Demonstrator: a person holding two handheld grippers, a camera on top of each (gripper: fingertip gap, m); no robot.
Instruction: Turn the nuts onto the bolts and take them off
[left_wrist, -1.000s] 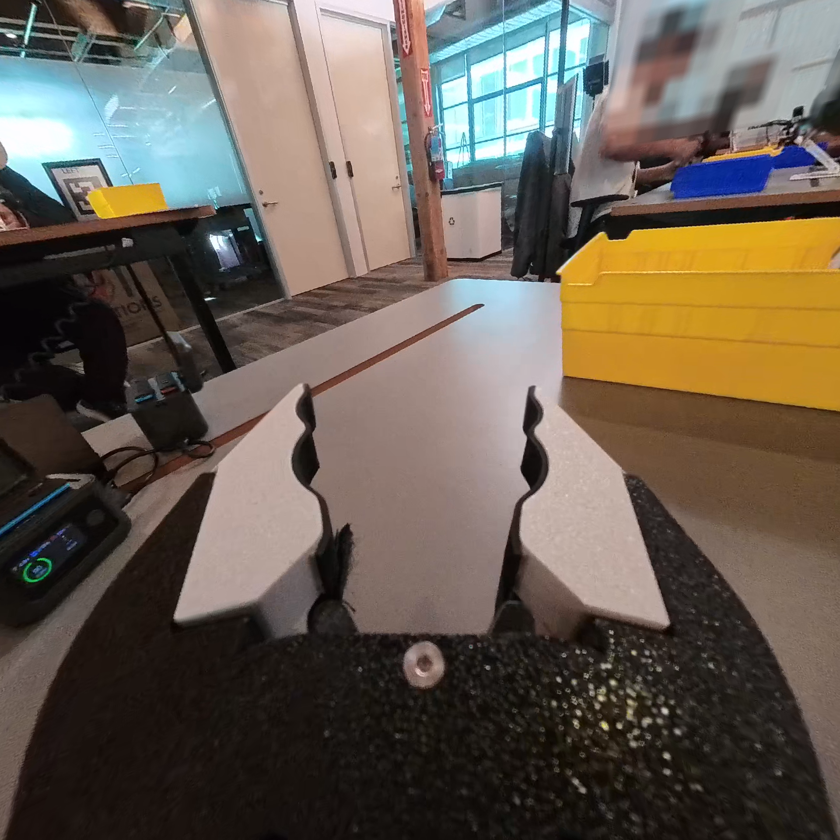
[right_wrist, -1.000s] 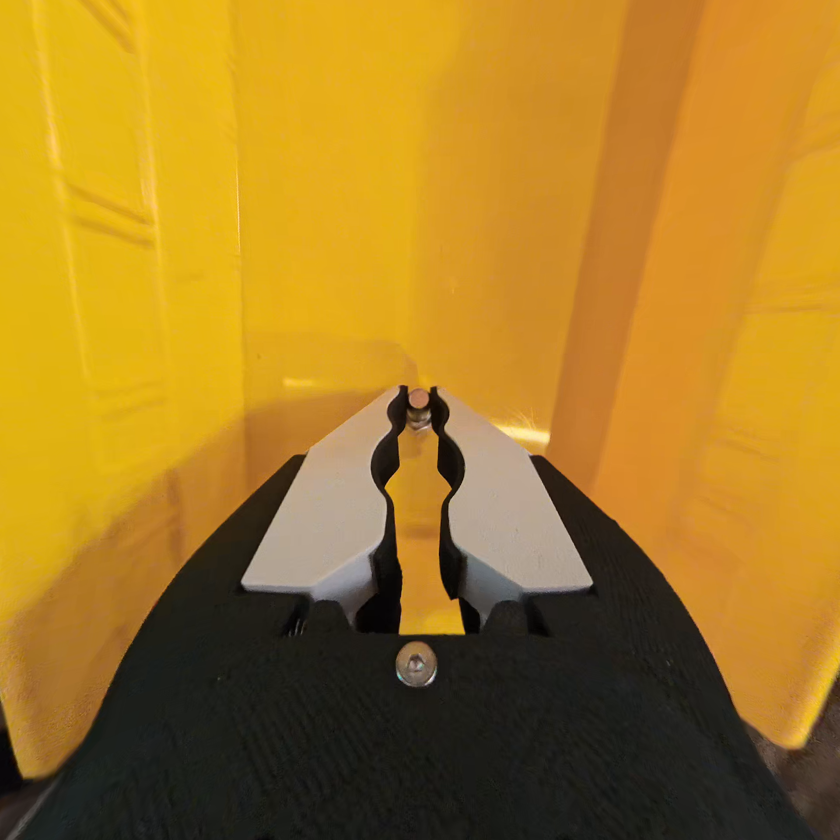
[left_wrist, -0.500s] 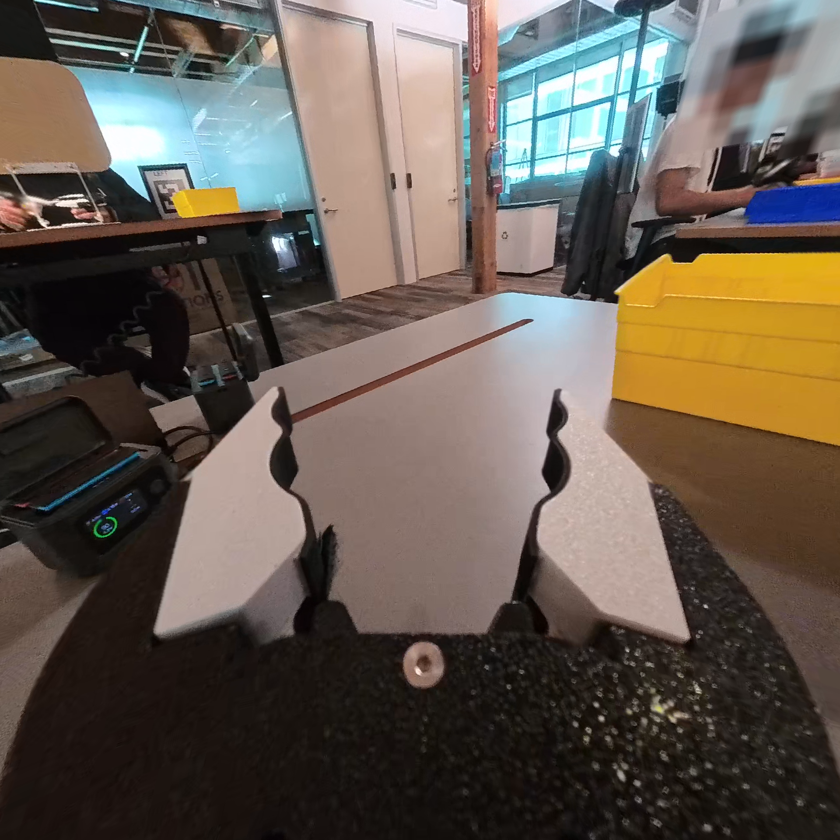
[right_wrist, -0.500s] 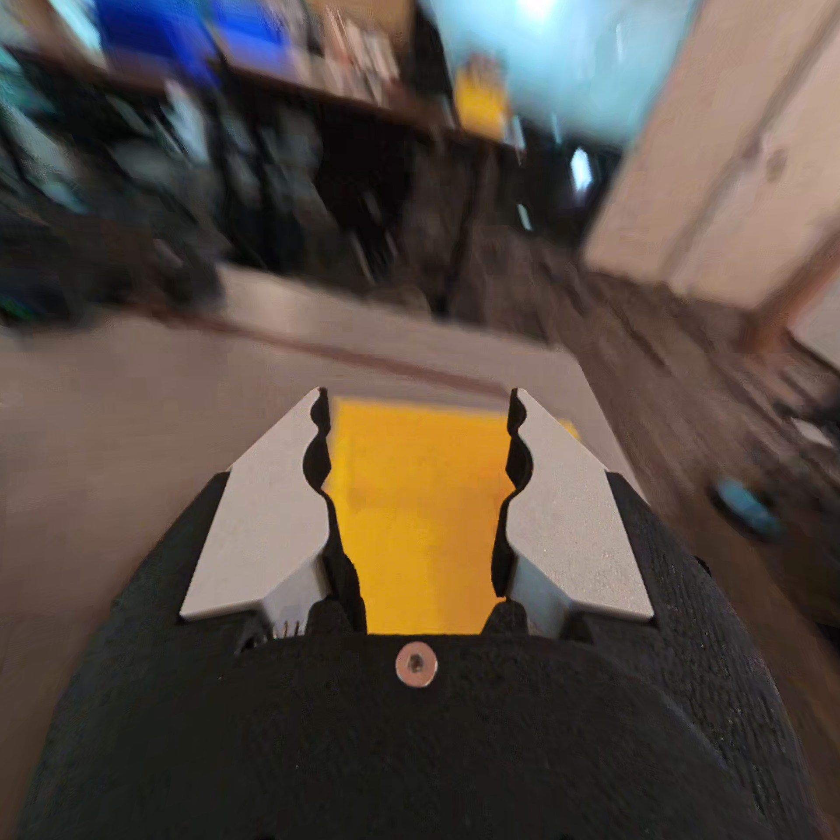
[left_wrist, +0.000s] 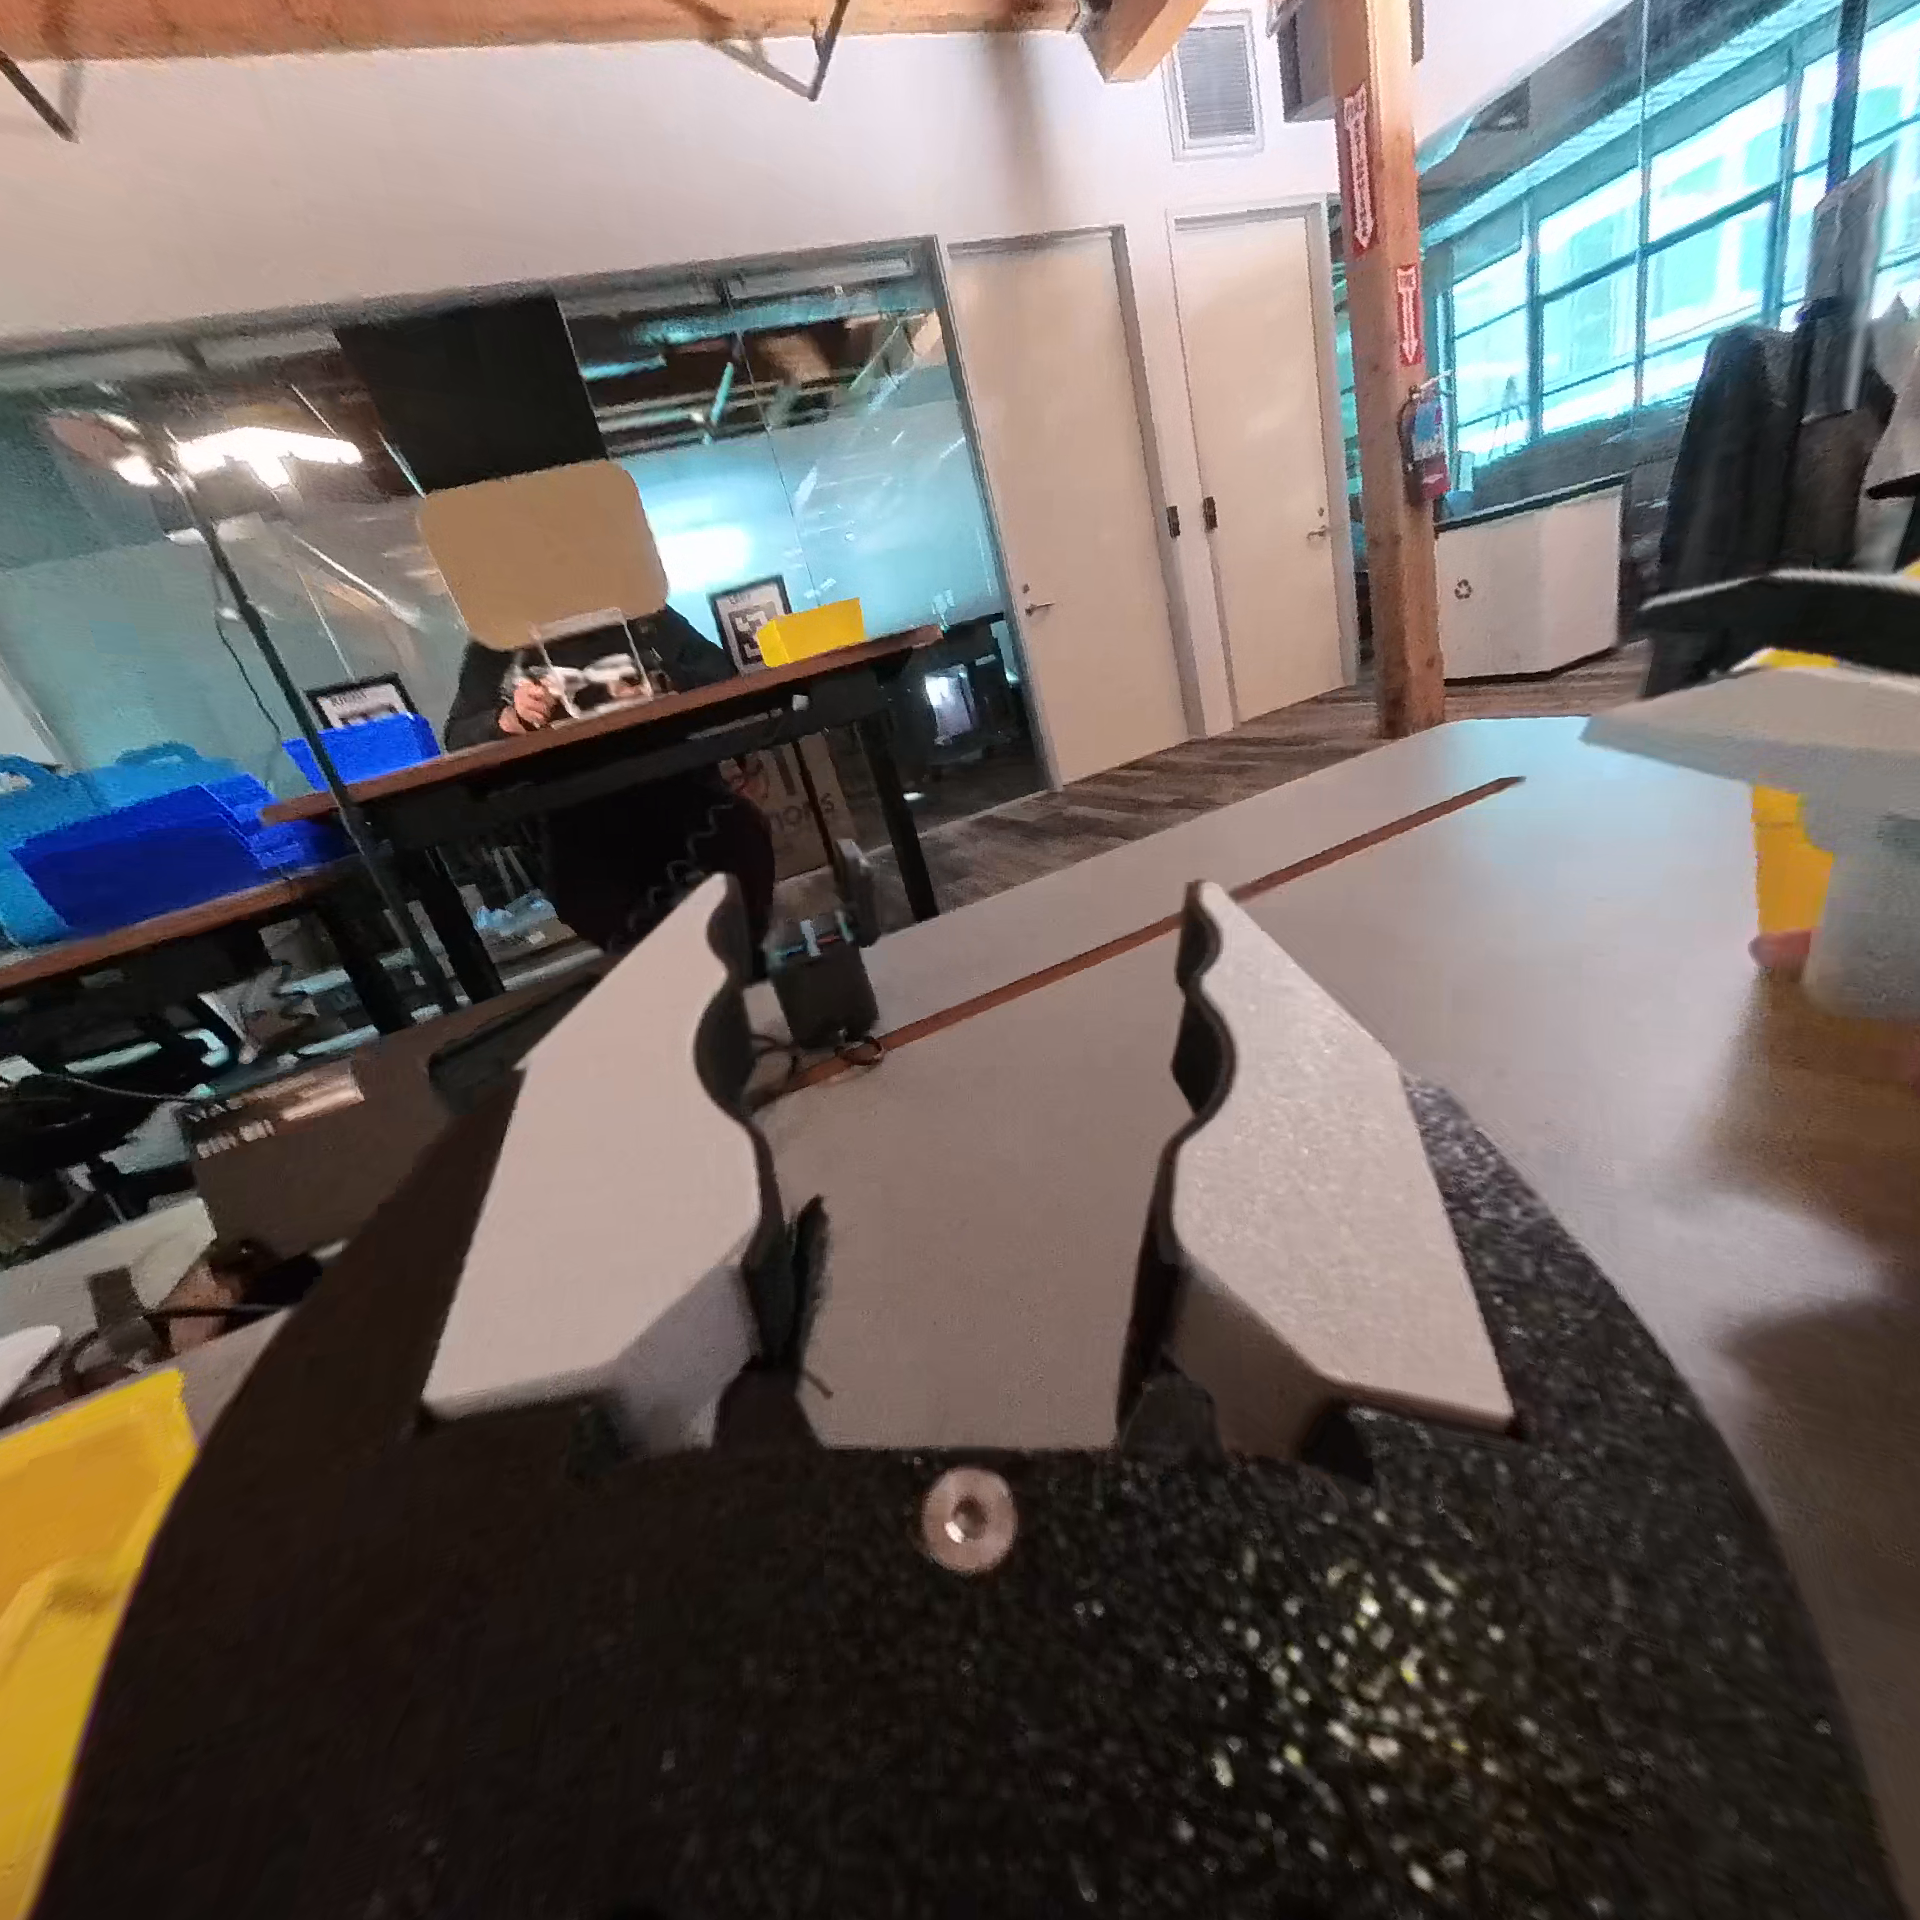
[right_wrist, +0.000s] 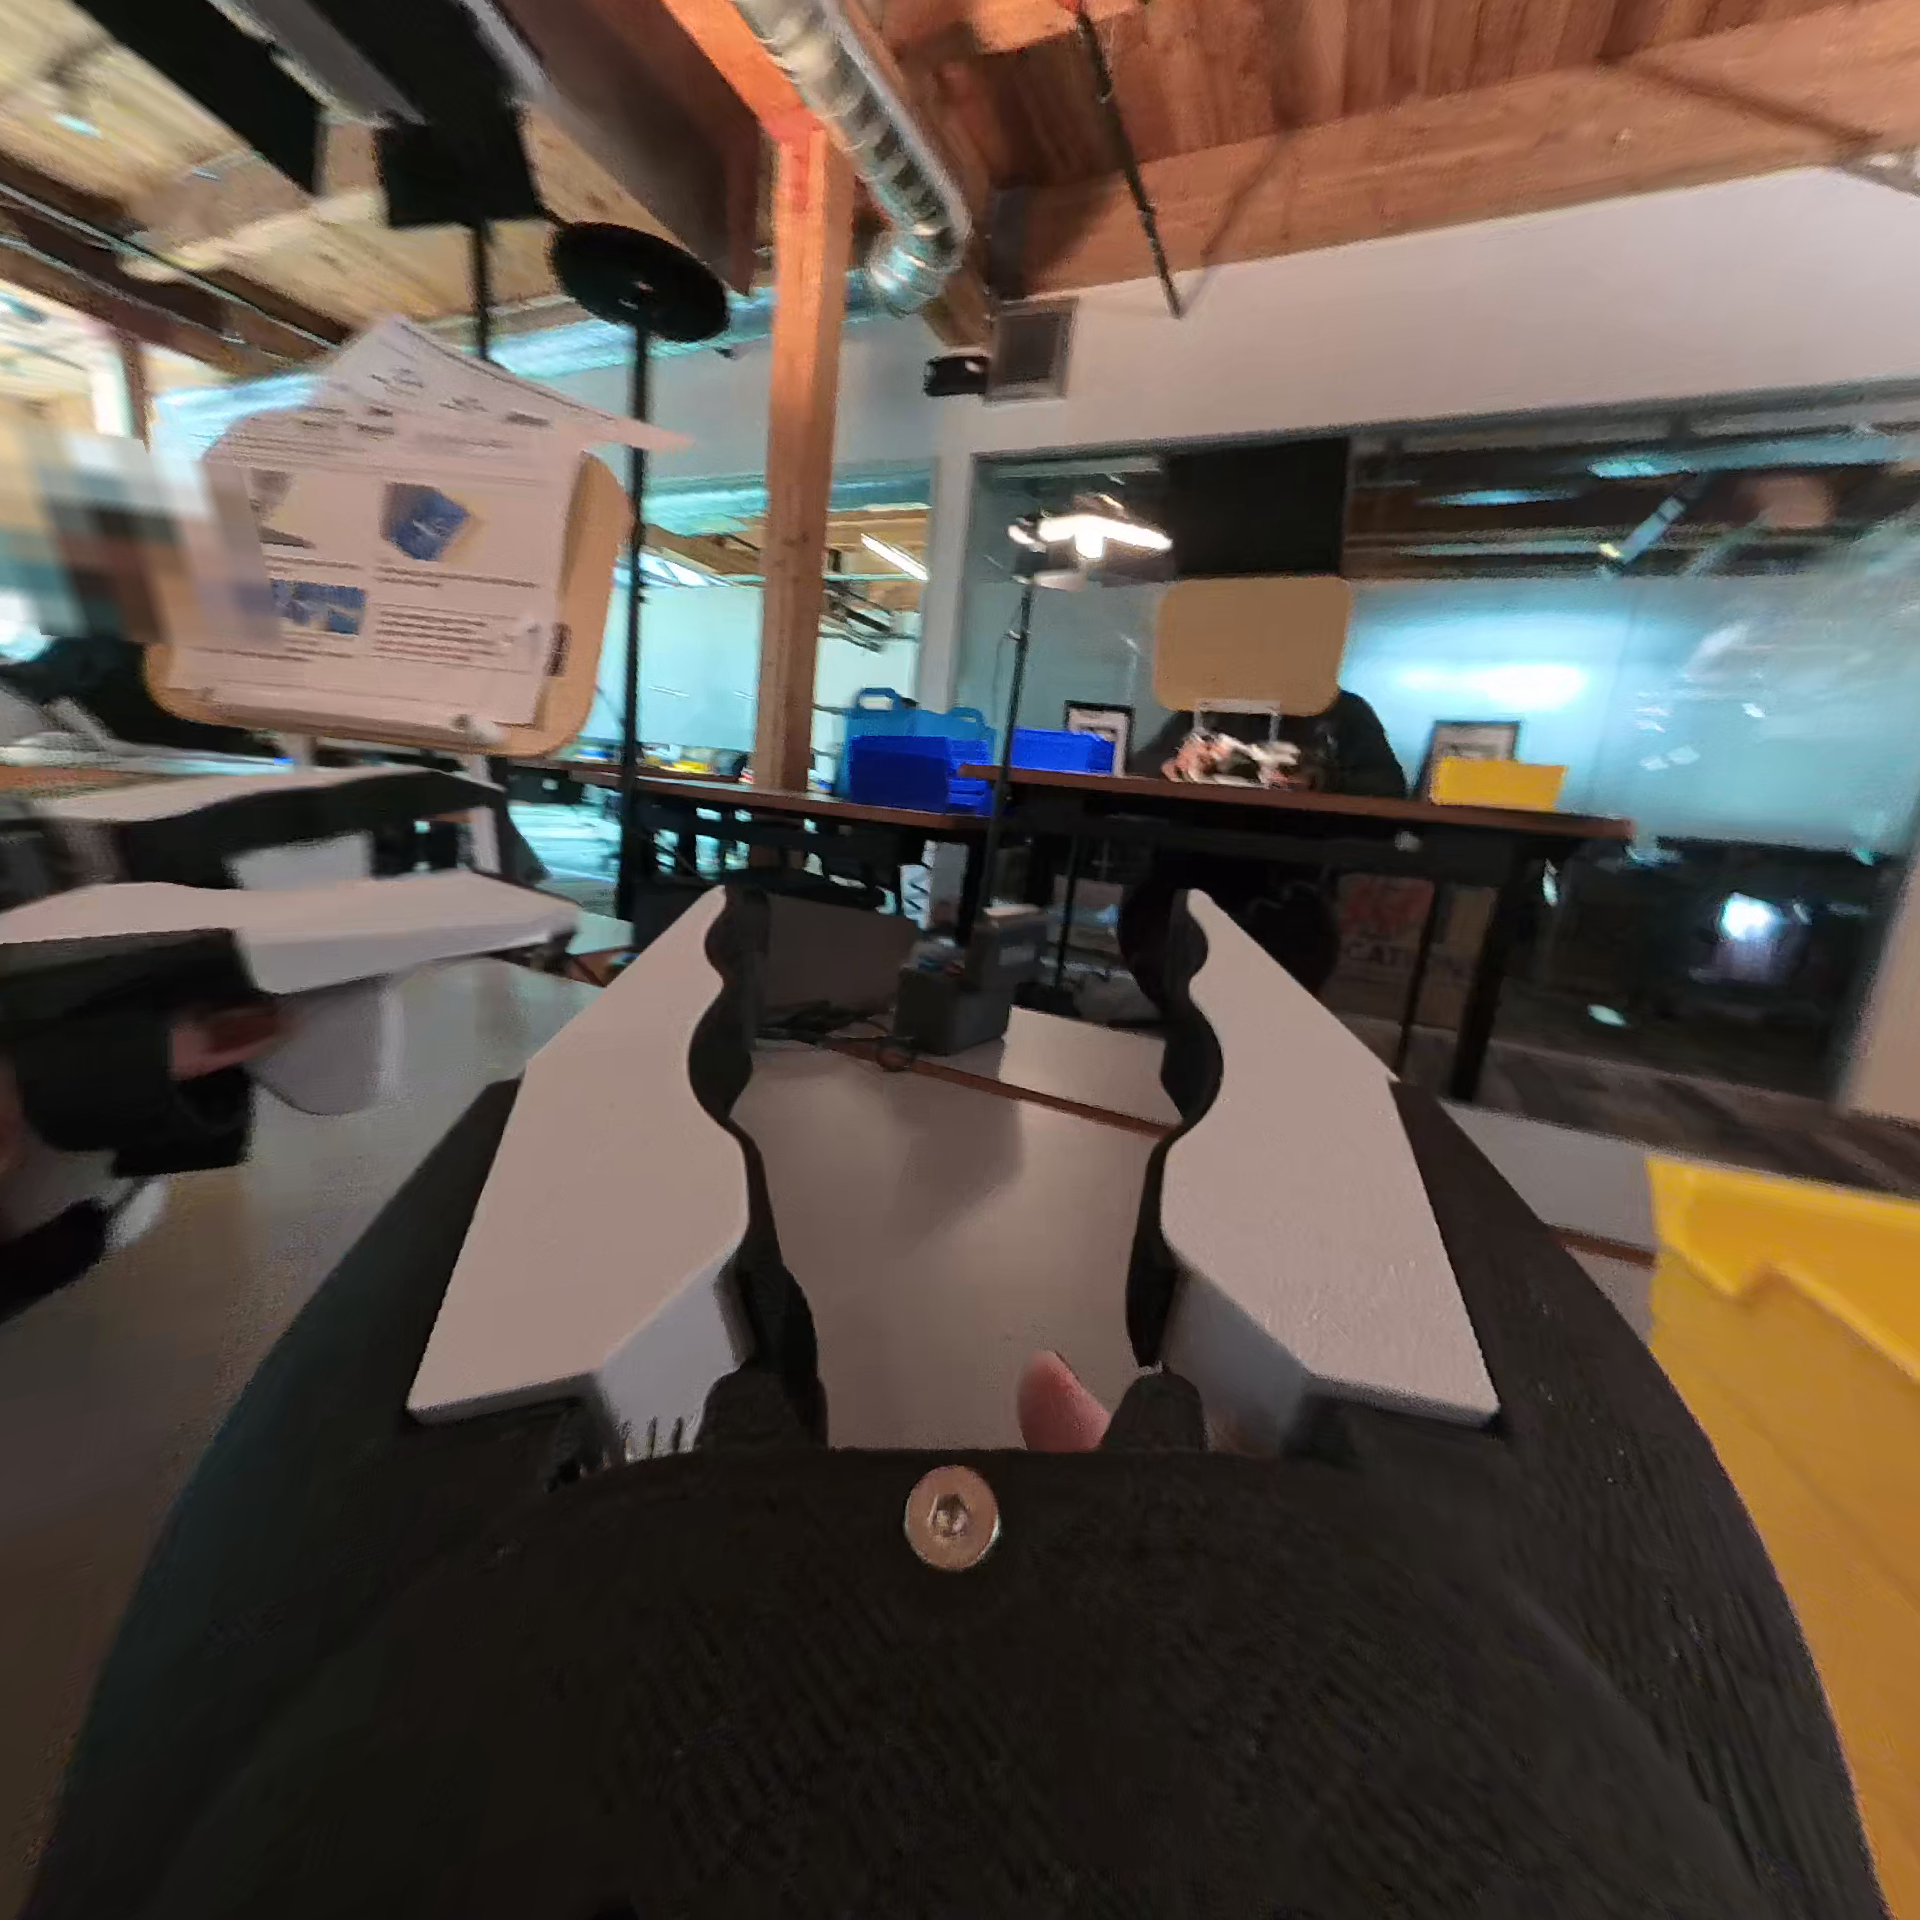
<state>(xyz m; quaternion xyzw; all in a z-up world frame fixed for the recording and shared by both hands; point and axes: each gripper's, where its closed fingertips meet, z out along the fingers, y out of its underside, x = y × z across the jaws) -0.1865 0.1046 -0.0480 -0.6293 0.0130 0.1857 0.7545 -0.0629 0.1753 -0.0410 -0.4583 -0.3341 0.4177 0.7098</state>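
Note:
No nut or bolt shows in either view. My left gripper (left_wrist: 956, 914) is open and empty, held low over the grey table (left_wrist: 1507, 935). My right gripper (right_wrist: 956, 925) is open and empty too, over the same table. The two grippers are side by side: the right one shows at the right edge of the left wrist view (left_wrist: 1766, 727), and the left one at the left edge of the right wrist view (right_wrist: 312, 925). A yellow bin (right_wrist: 1787, 1351) stands just right of my right gripper; part of it shows behind that gripper in the left wrist view (left_wrist: 1787, 862).
A small black charger (left_wrist: 821, 977) with cables sits at the table's far edge. Another yellow bin edge (left_wrist: 73, 1558) is at lower left. A clipboard with papers (right_wrist: 416, 582) stands at upper left. A person sits at a far table (right_wrist: 1299, 810) with blue bins (right_wrist: 904, 769).
A second ago my right gripper was shut on a bolt inside the yellow bin; it has opened, come out and now is empty over the table. My left gripper swung left and tilted up.

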